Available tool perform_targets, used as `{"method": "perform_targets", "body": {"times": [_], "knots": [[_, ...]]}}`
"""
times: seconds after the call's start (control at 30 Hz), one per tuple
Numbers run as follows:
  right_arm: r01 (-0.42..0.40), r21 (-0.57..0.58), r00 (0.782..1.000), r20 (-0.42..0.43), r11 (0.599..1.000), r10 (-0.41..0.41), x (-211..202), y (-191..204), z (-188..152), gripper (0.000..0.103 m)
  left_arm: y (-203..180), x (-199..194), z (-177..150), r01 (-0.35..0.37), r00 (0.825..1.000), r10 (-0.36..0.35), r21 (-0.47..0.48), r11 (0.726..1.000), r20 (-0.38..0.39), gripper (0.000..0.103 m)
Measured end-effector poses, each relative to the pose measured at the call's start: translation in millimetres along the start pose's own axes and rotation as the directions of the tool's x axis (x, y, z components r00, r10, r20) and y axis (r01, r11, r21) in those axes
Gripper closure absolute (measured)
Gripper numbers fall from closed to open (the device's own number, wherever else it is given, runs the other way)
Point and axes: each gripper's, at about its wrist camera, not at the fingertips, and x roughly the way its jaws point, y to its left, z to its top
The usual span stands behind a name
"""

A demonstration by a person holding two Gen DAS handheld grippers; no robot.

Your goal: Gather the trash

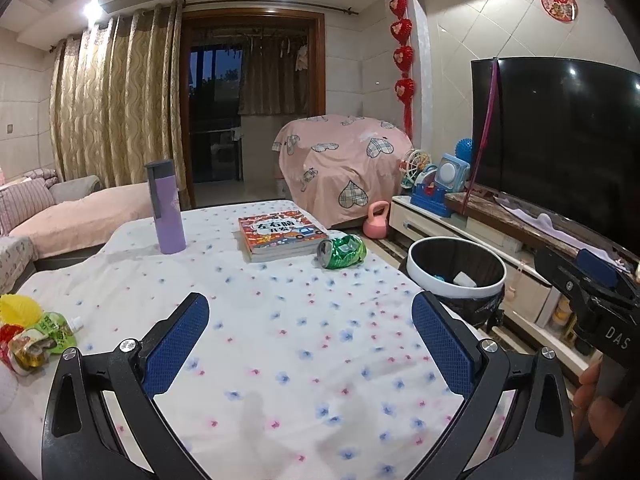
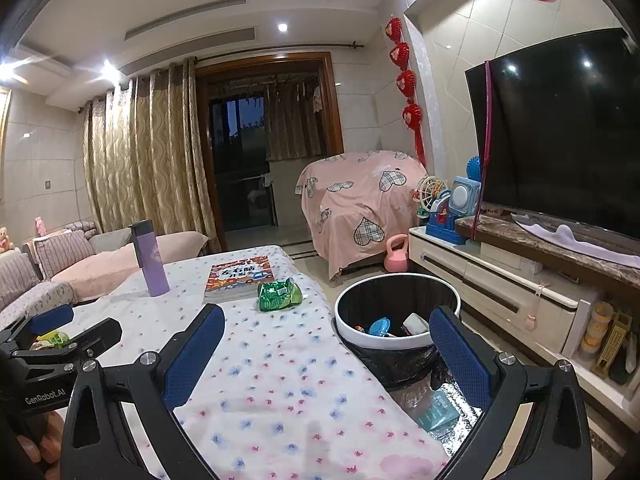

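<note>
Both your left gripper [image 1: 310, 344] and right gripper [image 2: 326, 356] hang wide open, empty. Crushed green can [image 1: 341, 253] lies touching the book [image 1: 280, 234], near the table edge beside the trash bin [image 2: 352, 330]. A careless pinch could shove it off or drag the book.

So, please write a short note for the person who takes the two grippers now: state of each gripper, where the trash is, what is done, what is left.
Left gripper: open, empty, above the table.
Right gripper: open, empty, at the table edge near the bin.
Crushed green can: on the table beside the book.
Snack wrappers: at the table's left edge.
Done: the bin beside the table already holds a few items.
Left: can and wrappers go into the bin. The book and the purple bottle probably stay.
</note>
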Motion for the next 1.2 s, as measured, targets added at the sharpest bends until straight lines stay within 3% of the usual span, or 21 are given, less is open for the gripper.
{"method": "perform_targets", "body": {"times": [1.2], "knots": [[-0.013,0.011,1.0,-0.012,1.0,0.013,-0.8,4.3,0.2,0.0,-0.4,1.3,-0.5,0.009,1.0,-0.009,0.006,1.0,-0.005,0.0]]}}
